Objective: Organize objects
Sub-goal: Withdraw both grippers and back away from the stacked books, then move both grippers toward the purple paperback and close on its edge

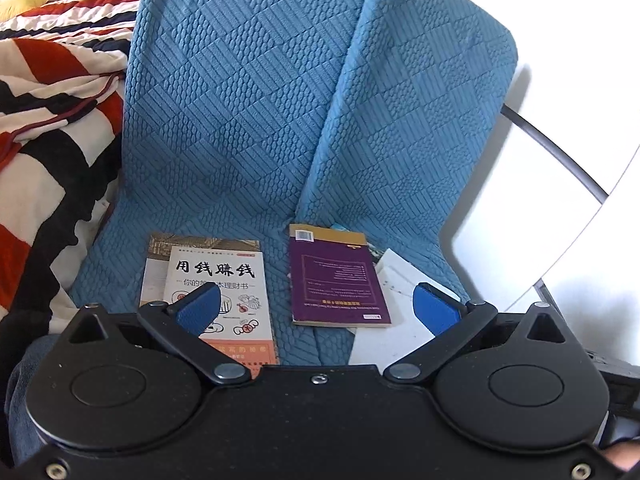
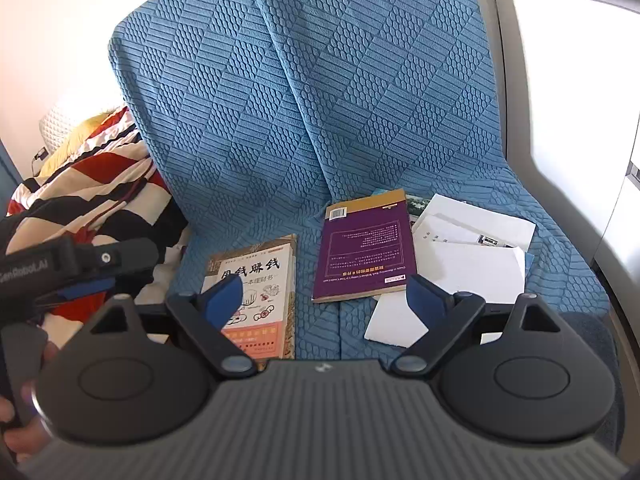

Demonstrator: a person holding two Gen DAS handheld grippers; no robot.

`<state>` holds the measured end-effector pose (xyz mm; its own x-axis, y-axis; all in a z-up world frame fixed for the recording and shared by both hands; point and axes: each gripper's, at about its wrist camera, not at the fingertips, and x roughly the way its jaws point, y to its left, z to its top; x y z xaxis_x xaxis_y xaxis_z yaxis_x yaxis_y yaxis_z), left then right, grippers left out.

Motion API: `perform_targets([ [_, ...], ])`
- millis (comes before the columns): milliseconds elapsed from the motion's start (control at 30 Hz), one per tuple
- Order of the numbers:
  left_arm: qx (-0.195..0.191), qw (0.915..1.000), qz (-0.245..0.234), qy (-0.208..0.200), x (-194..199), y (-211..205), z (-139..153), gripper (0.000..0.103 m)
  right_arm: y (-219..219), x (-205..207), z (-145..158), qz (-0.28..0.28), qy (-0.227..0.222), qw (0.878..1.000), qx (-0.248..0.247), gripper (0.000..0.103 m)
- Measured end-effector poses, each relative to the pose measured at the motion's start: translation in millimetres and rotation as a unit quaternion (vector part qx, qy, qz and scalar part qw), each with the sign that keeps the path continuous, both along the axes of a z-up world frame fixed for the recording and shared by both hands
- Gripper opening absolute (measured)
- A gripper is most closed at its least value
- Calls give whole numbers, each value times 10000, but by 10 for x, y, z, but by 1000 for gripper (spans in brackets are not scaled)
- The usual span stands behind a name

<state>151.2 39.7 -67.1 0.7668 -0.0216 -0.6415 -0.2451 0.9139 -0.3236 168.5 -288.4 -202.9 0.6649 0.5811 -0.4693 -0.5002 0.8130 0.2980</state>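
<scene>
Quilted cloth cover [image 1: 248,100], seemingly glossy paperback [image 1: 336,280]

I count two books on the left: a white-covered book [image 2: 256,292] lying on another book [image 1: 154,264]. One purple book [image 2: 366,246] sits beside several white papers [image 2: 476,248]; I cannot tell their exact number.

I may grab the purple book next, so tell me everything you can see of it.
The purple book is a thin paperback lying flat on the blue textured seat cover, back cover up: deep purple with a mustard band and a barcode at its far edge, and small print that reads upside down from here. It lies slightly askew. Its right side overlaps the white papers and another book's corner peeks out beneath. No fingers touch it.
</scene>
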Motion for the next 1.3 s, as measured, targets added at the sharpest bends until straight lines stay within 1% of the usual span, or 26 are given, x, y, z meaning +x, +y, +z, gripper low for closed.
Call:
perform_targets([
  [67,-6,10000,-23,-9,31,19,-53,102,15,24,-42,-13,-1,10000,-13,90],
  [167,100,9999,-15,-23,69,7,-127,102,31,64,-108,-58,52,10000,-13,90],
  [333,121,9999,-56,71,173,-3,-272,102,59,129,-236,-127,70,9999,-42,90],
  [467,152,9998,-81,46,250,-6,-388,102,82,194,-337,-215,184,9996,-82,90],
  [500,141,9999,-43,-11,248,0,-413,102,87,204,-352,-217,184,9996,-84,90],
  [567,163,9998,56,-27,264,14,-477,102,96,213,-380,-225,137,9996,-131,90],
  [733,40,10000,33,-66,339,1,-608,101,79,271,-518,-177,-162,9996,-166,90],
  [833,164,9998,-40,-72,404,-82,-672,101,55,342,-592,-298,-261,9990,-204,90],
  [933,111,9998,-148,1,509,-123,-751,101,10,426,-662,-447,-250,9984,-234,90],
  [1067,56,9998,-156,-72,609,-110,-835,101,-39,520,-751,-666,-231,9970,-306,90],
  [1167,-100,9999,-127,46,720,-47,-953,101,-73,592,-817,-795,-192,9961,-327,90],
  [1233,-68,9999,-60,134,785,-17,-1036,101,-98,641,-849,-856,-109,9959,-267,90],
  [1300,-43,9996,-93,250,862,6,-1118,102,-103,682,-872,-895,-69,9957,-214,90],
])
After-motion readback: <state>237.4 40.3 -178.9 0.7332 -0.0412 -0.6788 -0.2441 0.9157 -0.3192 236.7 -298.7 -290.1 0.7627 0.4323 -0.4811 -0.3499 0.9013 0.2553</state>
